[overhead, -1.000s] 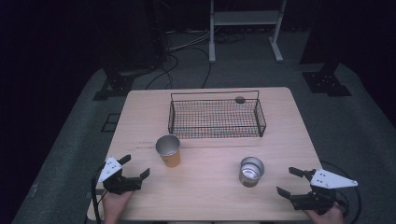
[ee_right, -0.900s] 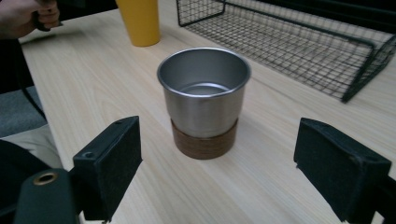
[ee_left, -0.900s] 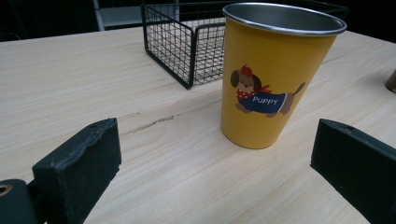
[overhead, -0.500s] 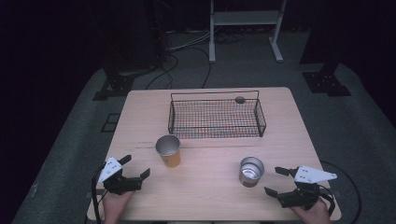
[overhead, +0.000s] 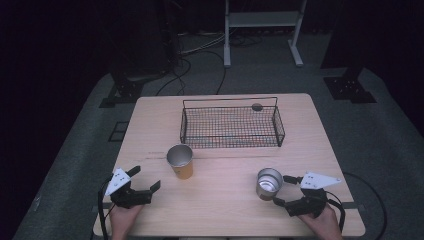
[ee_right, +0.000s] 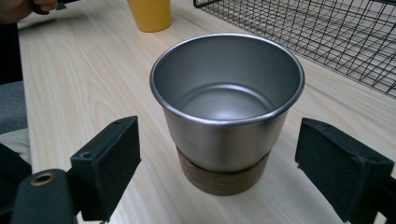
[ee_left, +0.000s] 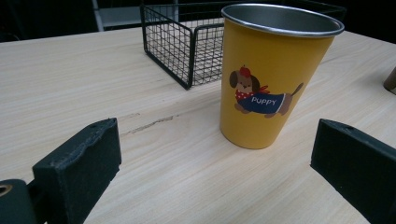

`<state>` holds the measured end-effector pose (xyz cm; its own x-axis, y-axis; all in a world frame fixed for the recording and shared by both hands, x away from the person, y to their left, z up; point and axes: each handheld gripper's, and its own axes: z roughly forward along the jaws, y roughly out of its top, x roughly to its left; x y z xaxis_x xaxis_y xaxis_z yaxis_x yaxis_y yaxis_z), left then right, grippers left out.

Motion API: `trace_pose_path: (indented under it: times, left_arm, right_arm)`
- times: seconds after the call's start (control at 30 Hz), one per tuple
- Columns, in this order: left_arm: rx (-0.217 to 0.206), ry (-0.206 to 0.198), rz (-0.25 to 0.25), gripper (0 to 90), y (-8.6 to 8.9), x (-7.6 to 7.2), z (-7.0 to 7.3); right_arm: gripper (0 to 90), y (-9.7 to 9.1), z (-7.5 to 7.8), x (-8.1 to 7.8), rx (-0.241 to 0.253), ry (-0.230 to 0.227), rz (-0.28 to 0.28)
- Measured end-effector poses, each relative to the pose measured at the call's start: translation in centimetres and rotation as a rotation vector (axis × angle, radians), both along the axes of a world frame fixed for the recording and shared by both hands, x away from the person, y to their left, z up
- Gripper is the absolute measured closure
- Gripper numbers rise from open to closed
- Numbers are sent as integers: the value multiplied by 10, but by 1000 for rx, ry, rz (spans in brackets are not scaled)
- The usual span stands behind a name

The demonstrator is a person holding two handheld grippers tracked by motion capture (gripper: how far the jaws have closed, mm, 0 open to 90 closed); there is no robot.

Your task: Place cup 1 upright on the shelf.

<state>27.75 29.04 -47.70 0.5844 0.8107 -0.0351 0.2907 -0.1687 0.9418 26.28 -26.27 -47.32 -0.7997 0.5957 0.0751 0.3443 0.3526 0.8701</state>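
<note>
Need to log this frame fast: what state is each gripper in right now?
Left gripper: open, holding nothing, yellow cup ahead of it.
Right gripper: open, steel cup between its jaws, not touched.

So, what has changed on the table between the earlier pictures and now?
The right gripper moved left across the wooden table toward the steel cup with the brown base. Its jaws have just been opening and now stand on either side of the cup without pressing it. The left gripper, the yellow puppy cup and the black wire basket stayed in place.
</note>
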Motion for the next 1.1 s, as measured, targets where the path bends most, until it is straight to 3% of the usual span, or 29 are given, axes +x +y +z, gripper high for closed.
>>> trace_pose_path:
  times: [0.63, 1.1]
  left_arm:
    - [2, -2, 1, 7, -1, -1, 0]
    - [0, -2, 0, 7, 0, -1, 0]
  right_arm:
    - [127, 17, -6, 16, -13, 5, -9]
    - [167, 22, -4, 19, -10, -23, -2]
